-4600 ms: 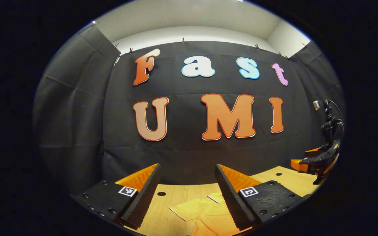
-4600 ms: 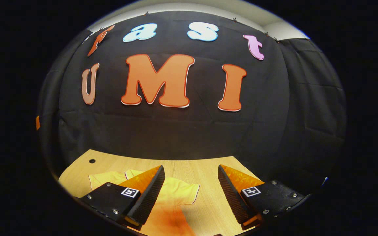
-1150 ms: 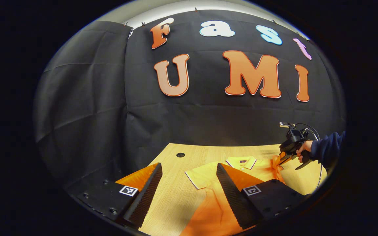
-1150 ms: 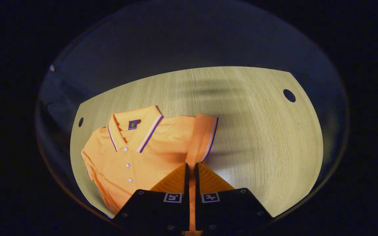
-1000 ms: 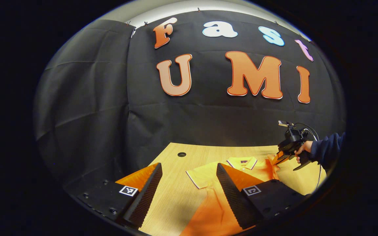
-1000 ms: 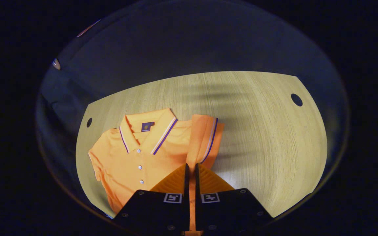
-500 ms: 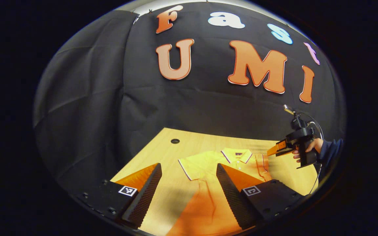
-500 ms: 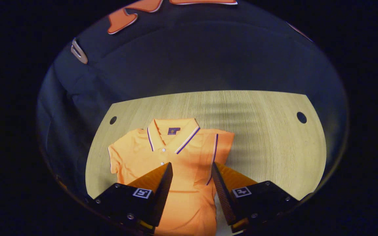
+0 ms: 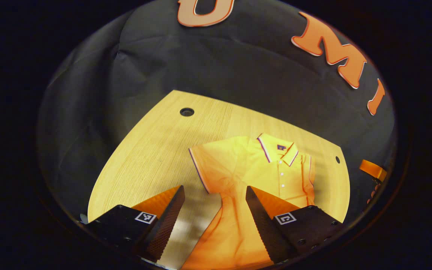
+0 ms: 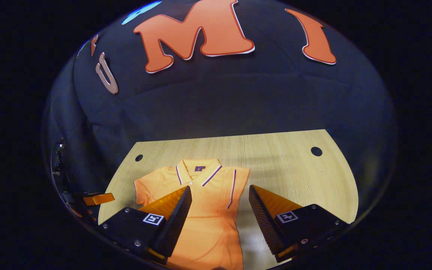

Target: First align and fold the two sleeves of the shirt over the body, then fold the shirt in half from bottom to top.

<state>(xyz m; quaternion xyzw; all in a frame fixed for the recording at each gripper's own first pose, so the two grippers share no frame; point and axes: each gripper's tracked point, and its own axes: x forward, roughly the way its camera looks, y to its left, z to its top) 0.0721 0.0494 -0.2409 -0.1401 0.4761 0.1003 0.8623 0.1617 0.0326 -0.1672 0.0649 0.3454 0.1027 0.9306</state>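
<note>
Orange shirt: left sleeve unfolded; my left hand-held gripper, fingers apart like my right, should pinch its cuff squarely.

Two wedge fingers with ribbed inner faces on black blocks, each carrying a small square black-and-white marker and round screws near the edges. Same build on both.

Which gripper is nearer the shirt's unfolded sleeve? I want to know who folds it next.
Left. The left gripper hangs open just short of the unfolded sleeve; the right gripper is open near the folded sleeve, across the shirt.
</note>
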